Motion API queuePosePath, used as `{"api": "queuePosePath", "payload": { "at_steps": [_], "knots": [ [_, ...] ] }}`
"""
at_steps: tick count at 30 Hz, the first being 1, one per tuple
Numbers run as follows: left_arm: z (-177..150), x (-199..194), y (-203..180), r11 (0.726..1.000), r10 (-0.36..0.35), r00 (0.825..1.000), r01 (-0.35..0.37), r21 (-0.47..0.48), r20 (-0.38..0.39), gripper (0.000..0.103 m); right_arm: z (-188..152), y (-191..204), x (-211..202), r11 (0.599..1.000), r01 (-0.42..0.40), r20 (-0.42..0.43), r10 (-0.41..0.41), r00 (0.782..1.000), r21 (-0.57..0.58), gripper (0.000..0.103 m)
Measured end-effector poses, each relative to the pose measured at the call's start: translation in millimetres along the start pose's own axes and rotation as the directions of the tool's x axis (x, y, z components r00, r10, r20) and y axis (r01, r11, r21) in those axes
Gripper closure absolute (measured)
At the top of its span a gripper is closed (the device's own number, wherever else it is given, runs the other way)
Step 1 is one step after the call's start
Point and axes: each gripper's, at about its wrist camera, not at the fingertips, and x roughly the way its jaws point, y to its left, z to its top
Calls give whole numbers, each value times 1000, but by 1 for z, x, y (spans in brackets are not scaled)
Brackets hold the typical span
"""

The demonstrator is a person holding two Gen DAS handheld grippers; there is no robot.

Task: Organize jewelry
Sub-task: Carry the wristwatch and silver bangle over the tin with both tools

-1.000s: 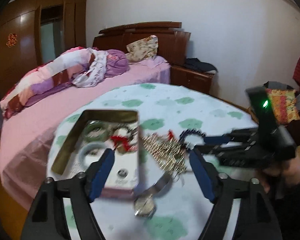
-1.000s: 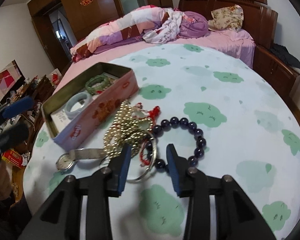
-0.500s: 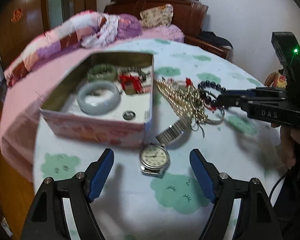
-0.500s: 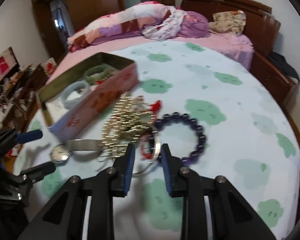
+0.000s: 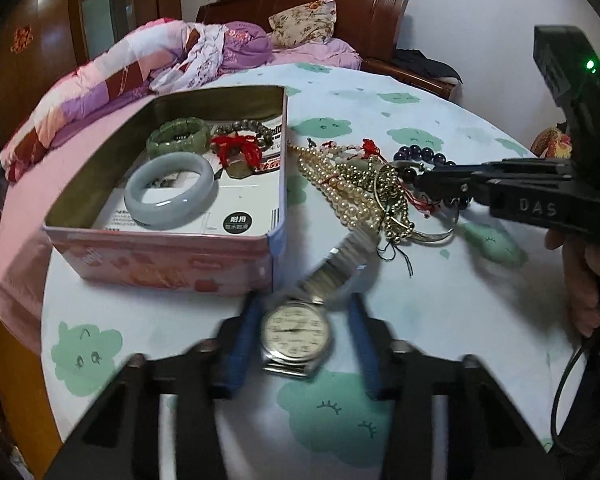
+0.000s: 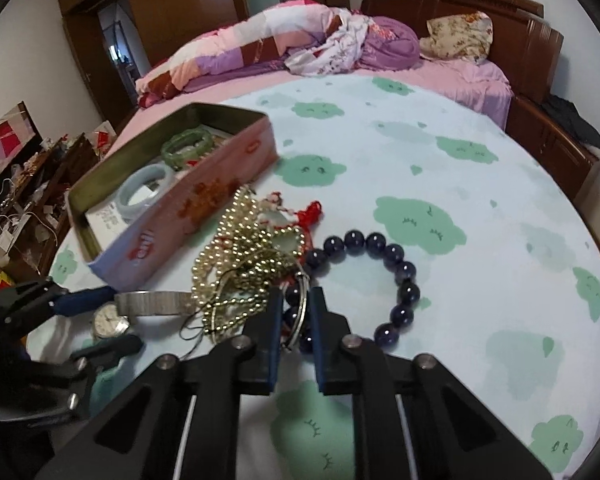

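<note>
Left gripper (image 5: 304,338) has been closing around the wristwatch (image 5: 295,334) lying beside the pink tin (image 5: 172,268); contact unclear. Right gripper (image 6: 296,322), jaws narrowing, pinches a silver bangle (image 6: 302,312) in the jewelry pile.

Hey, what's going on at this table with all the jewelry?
A person is sorting jewelry into an open pink tin, using a claw in each hand. The left claw has just been closing around the wristwatch on the tablecloth. The right claw has just been closing and now pinches a silver bangle beside the pearl strands and dark bead bracelet. Two bangles already lie in the tin.
</note>
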Motion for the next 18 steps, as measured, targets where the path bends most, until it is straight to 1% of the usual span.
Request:
{"api": "queuePosePath", "payload": {
  "at_steps": [3,6,12,13,14,18],
  "knots": [
    [-2,-2,0,1000,-16,1000,16,6,3,67,-1,1,-11,1000,-12,32,11,999,10,88],
    [-3,-7,-1,999,-37,999,37,3,15,67,-2,0,-22,1000,-7,59,5,998,18,88],
    [2,-31,-5,999,-41,996,40,19,82,67,4,-5,-38,999,0,95,-3,996,32,88],
    [3,-34,-6,999,-44,995,42,22,91,67,5,-4,-41,1000,1,101,-4,995,31,90],
    [6,-38,-7,999,-48,994,46,25,100,67,6,-4,-43,1000,-1,107,-2,994,29,96],
    [13,-48,-9,998,-53,991,50,31,126,67,13,1,-49,1000,-6,117,5,993,8,96]
  ]
}}
